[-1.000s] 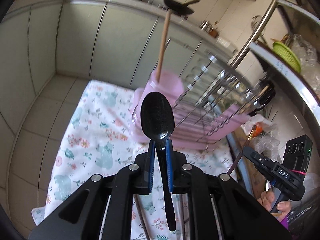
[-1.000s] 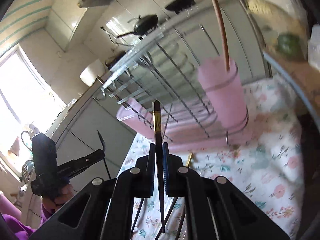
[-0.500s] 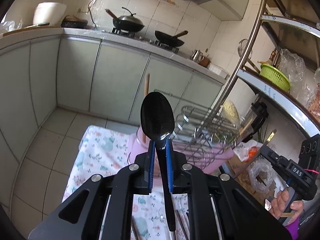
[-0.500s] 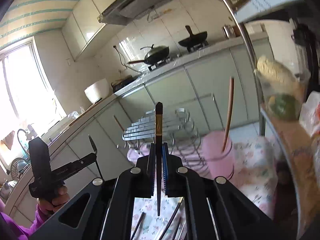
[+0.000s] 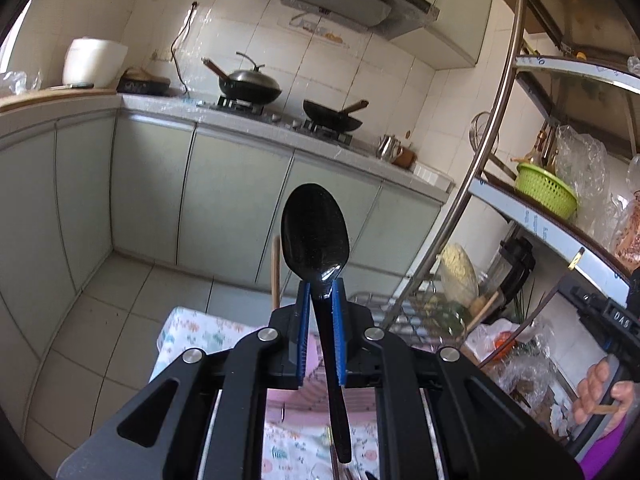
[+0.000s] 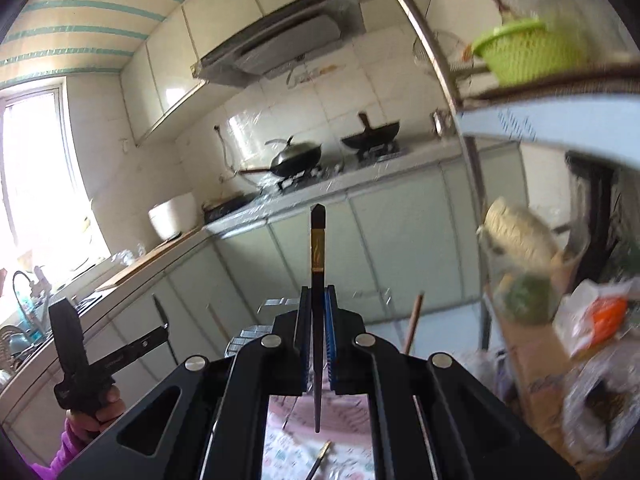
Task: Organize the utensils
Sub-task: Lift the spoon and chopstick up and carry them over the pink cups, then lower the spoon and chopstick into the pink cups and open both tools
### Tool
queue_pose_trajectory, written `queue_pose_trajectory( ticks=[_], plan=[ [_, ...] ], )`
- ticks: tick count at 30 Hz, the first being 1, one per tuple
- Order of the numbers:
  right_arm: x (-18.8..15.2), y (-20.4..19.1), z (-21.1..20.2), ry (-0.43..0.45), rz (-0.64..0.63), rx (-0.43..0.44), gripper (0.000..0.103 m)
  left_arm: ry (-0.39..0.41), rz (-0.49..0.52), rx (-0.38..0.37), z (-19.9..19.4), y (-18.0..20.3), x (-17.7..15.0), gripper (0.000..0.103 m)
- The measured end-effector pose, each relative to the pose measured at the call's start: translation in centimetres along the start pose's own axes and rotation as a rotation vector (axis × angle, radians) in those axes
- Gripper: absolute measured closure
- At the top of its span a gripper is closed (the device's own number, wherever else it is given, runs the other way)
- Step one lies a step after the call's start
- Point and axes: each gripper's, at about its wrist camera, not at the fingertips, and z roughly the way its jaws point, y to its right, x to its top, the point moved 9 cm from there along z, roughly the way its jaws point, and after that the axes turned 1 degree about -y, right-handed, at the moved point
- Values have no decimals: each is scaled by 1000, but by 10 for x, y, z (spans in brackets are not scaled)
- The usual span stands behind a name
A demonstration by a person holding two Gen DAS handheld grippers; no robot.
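Note:
My left gripper (image 5: 320, 300) is shut on a black spoon (image 5: 315, 236), bowl up, handle hanging down between the jaws. My right gripper (image 6: 318, 304) is shut on a black chopstick (image 6: 318, 248) with a gold band, held upright. Both are lifted high above the floral cloth (image 5: 192, 332). The pink rack (image 5: 316, 394) shows only below the left jaws. A wooden stick (image 6: 412, 324) stands up from it. The right gripper also shows in the left wrist view (image 5: 560, 276), and the left gripper in the right wrist view (image 6: 162, 320).
A metal shelf post (image 5: 472, 184) rises on the right, with a green basket (image 5: 546, 196) and bags on the shelves. Kitchen cabinets (image 5: 236, 192) and a stove with pans (image 5: 248, 88) lie ahead. Loose utensils (image 6: 320, 456) lie on the cloth below.
Both grippers have tilted up and risen away from the rack, each still holding its utensil. The rack and cloth have dropped to the bottom of both views.

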Motion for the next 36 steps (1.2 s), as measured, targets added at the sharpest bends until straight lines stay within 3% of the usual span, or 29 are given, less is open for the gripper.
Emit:
queue_pose_trajectory(
  ticks=[7, 17, 24, 36],
  plan=[
    [32, 11, -4, 83, -61, -95, 97, 95, -1, 45, 4, -2, 34, 93],
    [7, 31, 42, 8, -110, -175, 97, 218, 61, 198, 32, -15, 50, 93],
    [-24, 53, 76, -104, -62, -171, 97, 156, 84, 243, 69, -29, 23, 93],
    [-71, 70, 101, -221, -11, -166, 97, -3, 67, 224, 97, -42, -32, 93]
  ],
)
